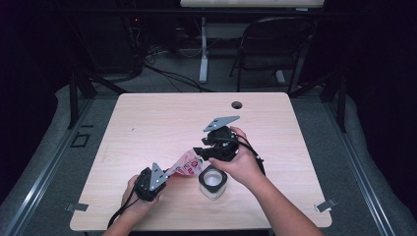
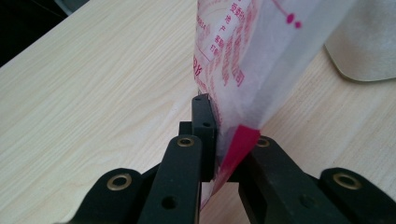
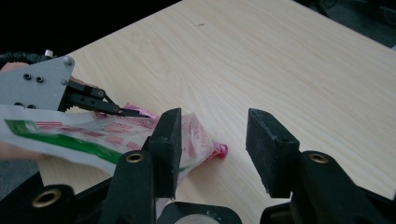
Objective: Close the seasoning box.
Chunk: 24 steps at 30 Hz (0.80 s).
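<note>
**Figure: Packet clamped at one end, free at the other, beside the open jar**

Nearest me, at lower left of the high view, my left gripper (image 1: 167,173) is clamped on one end of the red-printed packet (image 1: 188,167); in the left gripper view the jaws pinch its red-edged corner (image 2: 236,151). The packet's long axis runs from there up and rightward toward centre frame, ending just beside my right gripper (image 1: 200,152). That gripper's jaws stand wide with nothing pressed between them; in the right gripper view the packet (image 3: 116,135) lies to the left of and behind the left jaw, its twisted tip (image 3: 219,150) resting on the wood. My right hand is therefore the nearer one to the free end, which I judge lies leftward of its jaws. The white jar (image 1: 213,182) sits just below that hand, mouth upward. Beneath is the pale wooden table (image 1: 162,113), with a cable hole (image 1: 237,104) near its far edge. Beyond, at upper right, a folding chair (image 1: 268,46) stands in a dark room.
</note>
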Tool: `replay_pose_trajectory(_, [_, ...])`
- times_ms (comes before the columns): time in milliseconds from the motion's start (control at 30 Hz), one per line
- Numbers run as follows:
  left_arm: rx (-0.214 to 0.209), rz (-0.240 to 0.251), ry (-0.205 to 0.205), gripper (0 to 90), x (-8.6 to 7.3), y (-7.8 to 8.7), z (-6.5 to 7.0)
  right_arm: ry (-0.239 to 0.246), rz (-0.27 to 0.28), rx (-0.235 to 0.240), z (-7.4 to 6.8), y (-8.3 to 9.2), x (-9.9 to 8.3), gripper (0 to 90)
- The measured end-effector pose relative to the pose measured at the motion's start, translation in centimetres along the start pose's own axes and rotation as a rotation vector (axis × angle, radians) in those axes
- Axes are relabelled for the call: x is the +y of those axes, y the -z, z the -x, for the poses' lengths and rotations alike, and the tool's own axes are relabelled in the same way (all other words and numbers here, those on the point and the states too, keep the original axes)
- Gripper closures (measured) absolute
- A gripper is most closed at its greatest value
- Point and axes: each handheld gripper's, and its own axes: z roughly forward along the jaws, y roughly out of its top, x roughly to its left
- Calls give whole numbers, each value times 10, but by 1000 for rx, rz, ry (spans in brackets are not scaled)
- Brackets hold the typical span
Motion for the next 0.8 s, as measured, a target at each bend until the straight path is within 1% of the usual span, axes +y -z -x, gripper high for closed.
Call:
replay_pose_trajectory(100, [-2, 4, 17, 878, -1, -1, -2, -13, 42, -12, 1, 9, -4, 557])
replay_pose_trajectory(233, [-21, 2, 51, 877, -2, -1, -5, -18, 71, -24, 3, 19, -7, 557])
replay_pose_trajectory(367, [-39, 7, 100, 877, -4, -2, -9, -30, 89, -27, 5, 29, -12, 555])
replay_pose_trajectory(667, [-97, 10, 210, 876, -10, -4, -21, -61, 139, -22, 7, 40, -24, 547])
replay_pose_trajectory(733, [-107, 11, 230, 875, -11, -5, -23, -66, 144, -20, 7, 41, -26, 544])
replay_pose_trajectory(800, [-114, 10, 247, 874, -12, -6, -25, -69, 153, -28, 8, 42, -29, 544])
